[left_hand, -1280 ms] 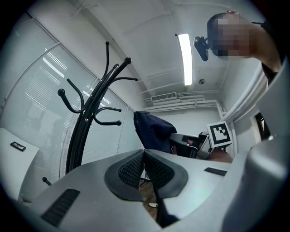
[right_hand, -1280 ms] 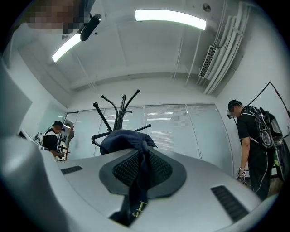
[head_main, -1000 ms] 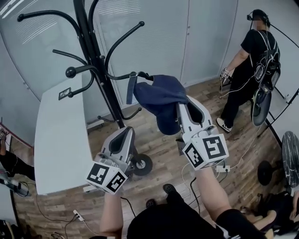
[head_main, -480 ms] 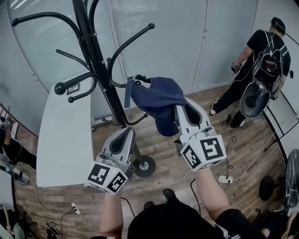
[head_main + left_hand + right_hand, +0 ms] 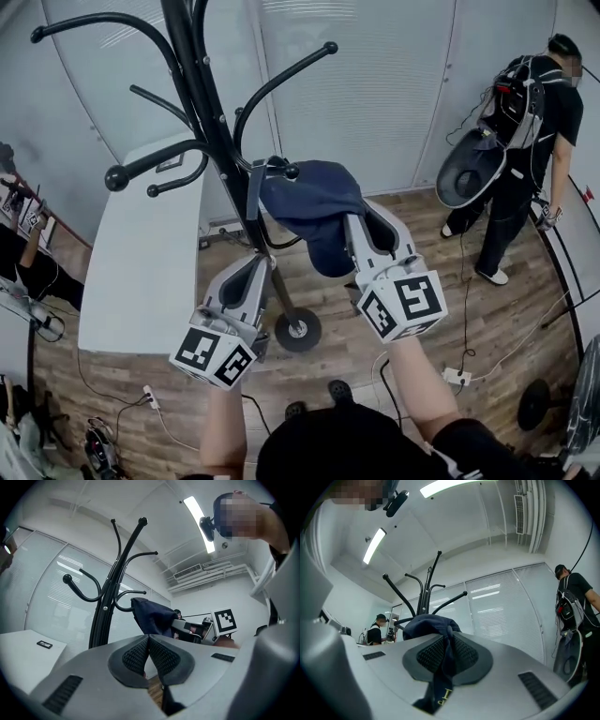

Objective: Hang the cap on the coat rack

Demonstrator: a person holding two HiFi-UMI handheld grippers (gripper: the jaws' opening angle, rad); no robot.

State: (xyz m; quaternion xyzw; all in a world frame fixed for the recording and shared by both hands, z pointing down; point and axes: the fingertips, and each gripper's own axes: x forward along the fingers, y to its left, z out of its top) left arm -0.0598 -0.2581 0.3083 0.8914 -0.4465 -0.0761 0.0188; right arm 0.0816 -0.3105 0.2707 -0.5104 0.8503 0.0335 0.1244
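Observation:
The black coat rack (image 5: 214,131) stands in front of me, its curved hooks spreading left and right. My right gripper (image 5: 351,223) is shut on the navy cap (image 5: 314,202) and holds it up against a low hook with a knob tip (image 5: 292,172). The cap's back strap (image 5: 255,192) hangs beside that hook. In the right gripper view, cap fabric (image 5: 446,653) is pinched between the pads, with the rack (image 5: 424,590) behind. My left gripper (image 5: 257,267) sits lower left by the pole, shut and holding nothing. The left gripper view shows its pads (image 5: 140,653) meeting and the cap (image 5: 151,617) beyond.
A white table (image 5: 141,272) stands left of the rack. The rack's round base (image 5: 298,330) rests on the wood floor. A person with a backpack (image 5: 525,112) stands at the back right near the glass wall. Cables and a power strip (image 5: 457,376) lie on the floor.
Both grippers and the cap have moved closer to the rack, and the cap's back now sits at the low hook's tip. The person at the back has walked toward the right.

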